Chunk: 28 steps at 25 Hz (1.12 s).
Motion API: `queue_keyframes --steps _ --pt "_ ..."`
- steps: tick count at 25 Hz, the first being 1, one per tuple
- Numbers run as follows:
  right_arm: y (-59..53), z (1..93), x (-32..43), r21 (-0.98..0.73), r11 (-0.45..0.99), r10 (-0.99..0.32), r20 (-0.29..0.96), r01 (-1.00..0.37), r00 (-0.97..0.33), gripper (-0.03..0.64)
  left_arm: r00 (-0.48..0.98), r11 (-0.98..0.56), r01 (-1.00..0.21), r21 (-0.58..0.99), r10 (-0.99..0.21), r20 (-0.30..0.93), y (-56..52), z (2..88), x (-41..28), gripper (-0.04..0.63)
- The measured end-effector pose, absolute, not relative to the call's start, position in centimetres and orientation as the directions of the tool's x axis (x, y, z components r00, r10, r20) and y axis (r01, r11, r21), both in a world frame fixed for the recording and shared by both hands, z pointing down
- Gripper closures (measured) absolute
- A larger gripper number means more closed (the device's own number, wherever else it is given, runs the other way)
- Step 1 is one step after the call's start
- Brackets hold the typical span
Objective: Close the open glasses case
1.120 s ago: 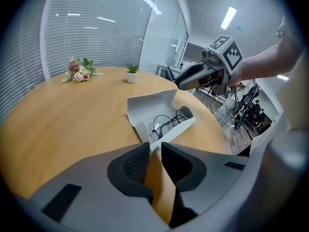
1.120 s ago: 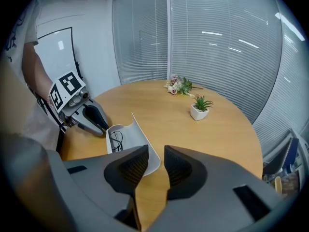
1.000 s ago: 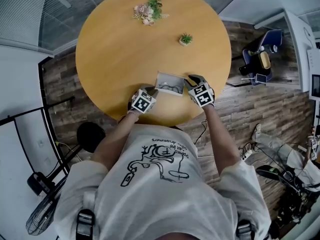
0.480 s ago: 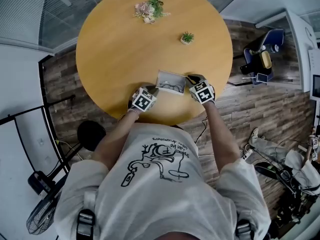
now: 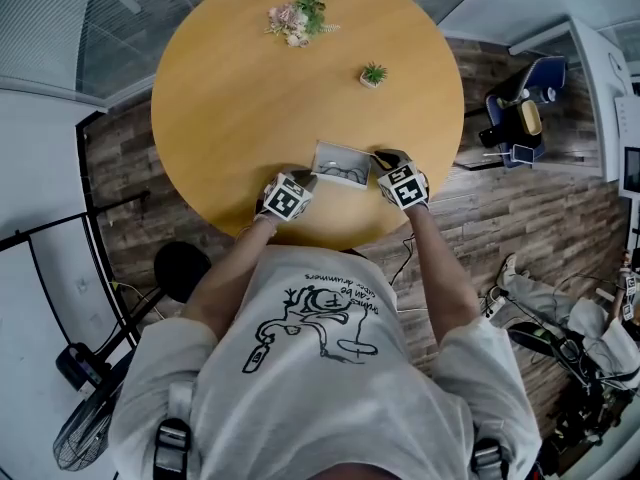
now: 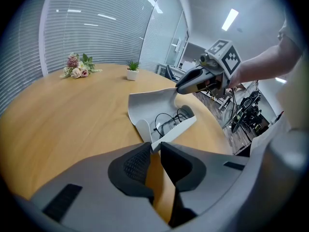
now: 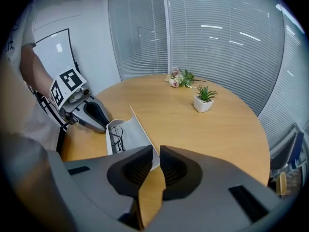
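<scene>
An open grey glasses case point(image 5: 340, 165) lies near the front edge of the round wooden table point(image 5: 250, 98), with dark-rimmed glasses point(image 6: 169, 120) in its tray. My left gripper point(image 5: 305, 176) is shut on the tray's near left corner point(image 6: 153, 146). At the case's right end, my right gripper point(image 5: 380, 159) has the raised lid's edge point(image 7: 145, 139) between its narrow jaws, which are opening a little. Each gripper shows in the other's view: the right gripper point(image 6: 181, 87) and the left gripper point(image 7: 104, 124).
A small potted plant point(image 5: 372, 76) stands behind the case on the right. A bunch of flowers point(image 5: 297, 23) lies at the table's far side. The table edge point(image 5: 330, 243) runs just below both grippers. Chairs and gear stand on the floor at the right point(image 5: 520, 118).
The right gripper has shifted slightly at the case's right end and its jaws have narrowed on the lid's edge. The left gripper and the case have not moved.
</scene>
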State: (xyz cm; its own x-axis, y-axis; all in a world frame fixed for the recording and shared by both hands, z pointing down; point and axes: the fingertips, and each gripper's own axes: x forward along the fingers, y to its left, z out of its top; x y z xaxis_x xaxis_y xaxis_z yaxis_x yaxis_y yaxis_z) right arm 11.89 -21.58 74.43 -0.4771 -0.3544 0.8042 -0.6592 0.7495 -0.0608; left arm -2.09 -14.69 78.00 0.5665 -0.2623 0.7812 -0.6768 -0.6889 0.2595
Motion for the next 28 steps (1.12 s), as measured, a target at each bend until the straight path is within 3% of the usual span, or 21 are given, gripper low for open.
queue_keyframes --steps 28 --pt "-19.3 73.9 11.6 -0.058 0.732 -0.38 0.792 -0.679 -0.477 0.538 0.549 -0.692 -0.677 0.25 -0.249 0.798 -14.9 78.0 -2.0 0.512"
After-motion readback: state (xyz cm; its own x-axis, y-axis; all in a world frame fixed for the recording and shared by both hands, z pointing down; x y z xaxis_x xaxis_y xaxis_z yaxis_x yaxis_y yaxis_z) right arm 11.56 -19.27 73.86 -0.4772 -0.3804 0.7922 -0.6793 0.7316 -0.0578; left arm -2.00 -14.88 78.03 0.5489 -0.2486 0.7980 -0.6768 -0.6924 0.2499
